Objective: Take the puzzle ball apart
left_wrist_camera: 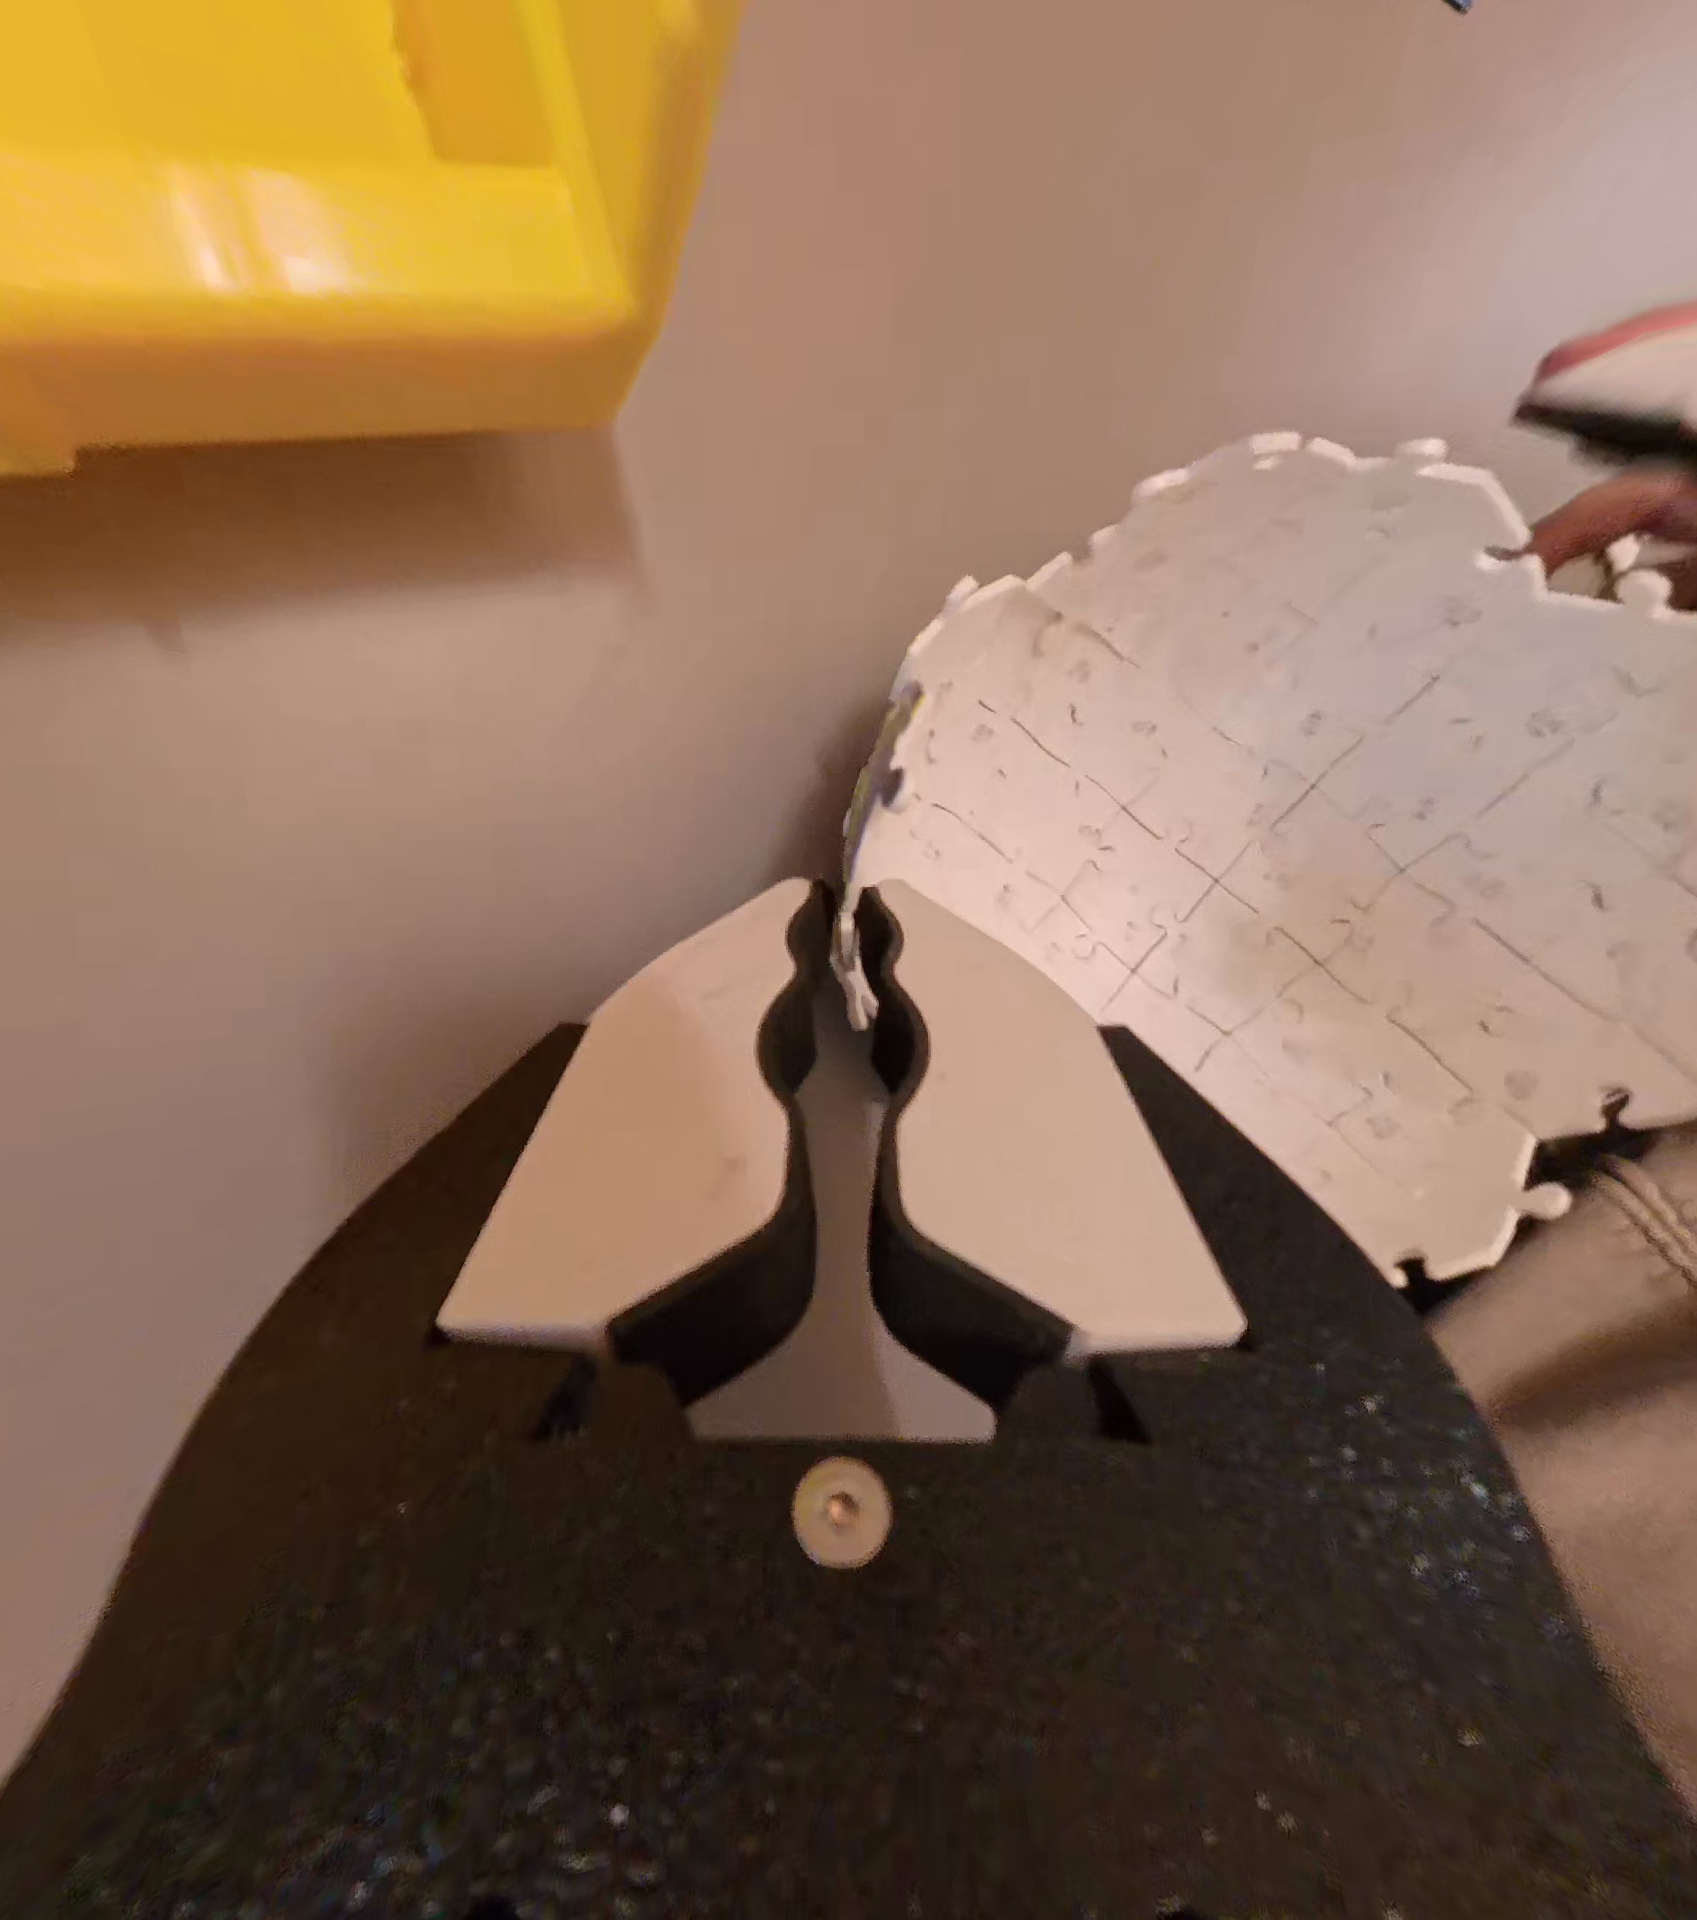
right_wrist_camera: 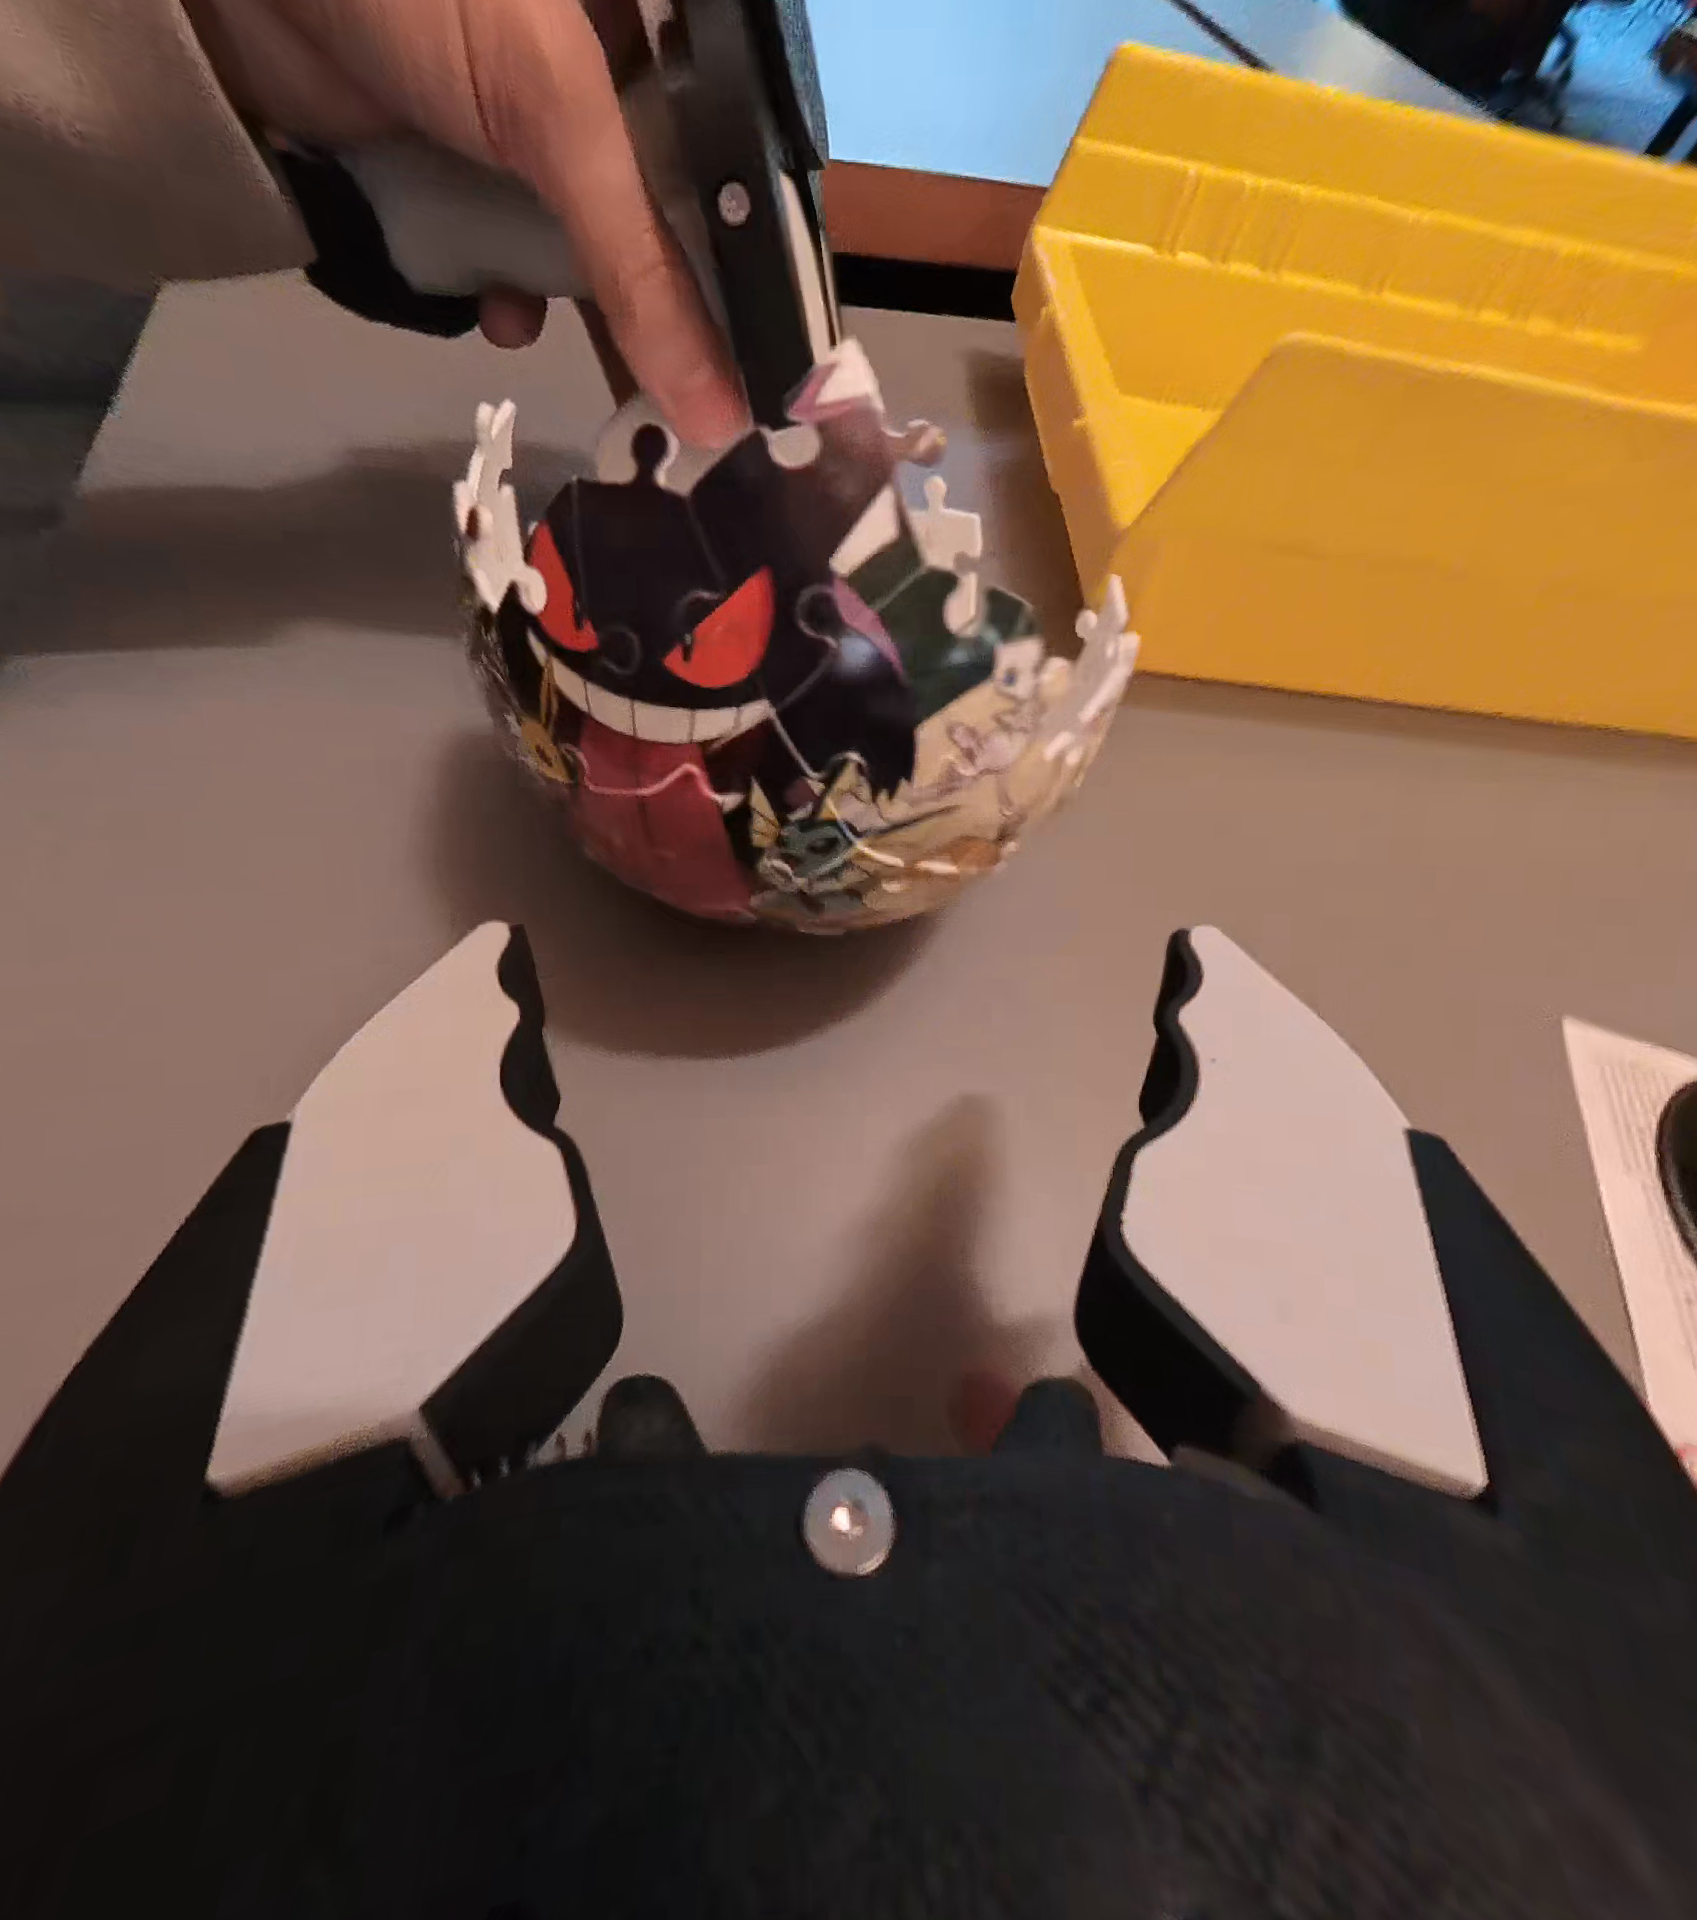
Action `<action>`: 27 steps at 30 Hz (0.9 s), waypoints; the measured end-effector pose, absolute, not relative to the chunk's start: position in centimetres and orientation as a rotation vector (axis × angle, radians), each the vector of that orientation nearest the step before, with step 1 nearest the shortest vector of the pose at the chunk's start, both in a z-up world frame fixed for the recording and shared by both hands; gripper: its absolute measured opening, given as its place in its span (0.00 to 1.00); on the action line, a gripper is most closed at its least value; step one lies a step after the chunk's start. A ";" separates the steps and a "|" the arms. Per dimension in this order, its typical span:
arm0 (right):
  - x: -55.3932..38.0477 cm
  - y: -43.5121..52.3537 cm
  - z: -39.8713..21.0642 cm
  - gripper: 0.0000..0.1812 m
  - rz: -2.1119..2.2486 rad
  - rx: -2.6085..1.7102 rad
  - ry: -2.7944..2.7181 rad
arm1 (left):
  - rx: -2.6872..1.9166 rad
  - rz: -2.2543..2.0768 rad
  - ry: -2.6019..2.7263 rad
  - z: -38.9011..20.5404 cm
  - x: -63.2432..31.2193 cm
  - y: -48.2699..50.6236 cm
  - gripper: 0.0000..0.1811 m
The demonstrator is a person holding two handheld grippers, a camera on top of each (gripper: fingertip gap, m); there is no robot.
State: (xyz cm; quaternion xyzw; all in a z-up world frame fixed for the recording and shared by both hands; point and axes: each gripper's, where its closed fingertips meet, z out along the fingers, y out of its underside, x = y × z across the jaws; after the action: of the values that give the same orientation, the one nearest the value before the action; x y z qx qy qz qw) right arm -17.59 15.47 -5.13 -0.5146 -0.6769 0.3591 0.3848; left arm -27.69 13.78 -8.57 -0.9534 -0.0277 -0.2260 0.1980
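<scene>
The puzzle ball [right_wrist_camera: 782, 675], its top already missing so that a jagged open shell is left, is seen resting on the grey worktop [right_wrist_camera: 200, 831] just beside a yellow bin [right_wrist_camera: 1446, 520]. The left tool [left_wrist_camera: 849, 935] is brought down steeply from above by a hand [right_wrist_camera: 532, 135], one finger stretched along it, and is closed on the shell's rim. The right tool [right_wrist_camera: 849, 997] is held low near the ball, apart from it, fingers spread wide with nothing between them
</scene>
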 end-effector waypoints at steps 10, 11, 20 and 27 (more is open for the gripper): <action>-21.7 14.7 -4.9 0.64 0.830 -1.033 -1.727 | -2.564 -0.810 -0.372 -9.2 -27.7 12.8 0.02; -21.9 14.6 -5.0 0.64 0.814 -1.004 -1.744 | -2.553 -0.828 -0.392 -9.2 -27.7 12.7 0.02; -23.2 15.1 -4.8 0.61 0.740 -0.860 -1.744 | -2.531 -0.762 -0.496 -9.8 -28.9 12.2 0.09; -22.9 15.4 -3.9 0.60 0.846 -0.862 -1.806 | -2.579 -0.453 -0.435 -9.7 -30.8 11.7 0.19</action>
State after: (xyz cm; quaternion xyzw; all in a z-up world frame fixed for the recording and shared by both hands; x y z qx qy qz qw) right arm -22.86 15.45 -3.88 -0.3511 -0.7356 0.3447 0.4656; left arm -30.75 11.72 -9.67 -0.9429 -0.1590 -0.1655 0.2414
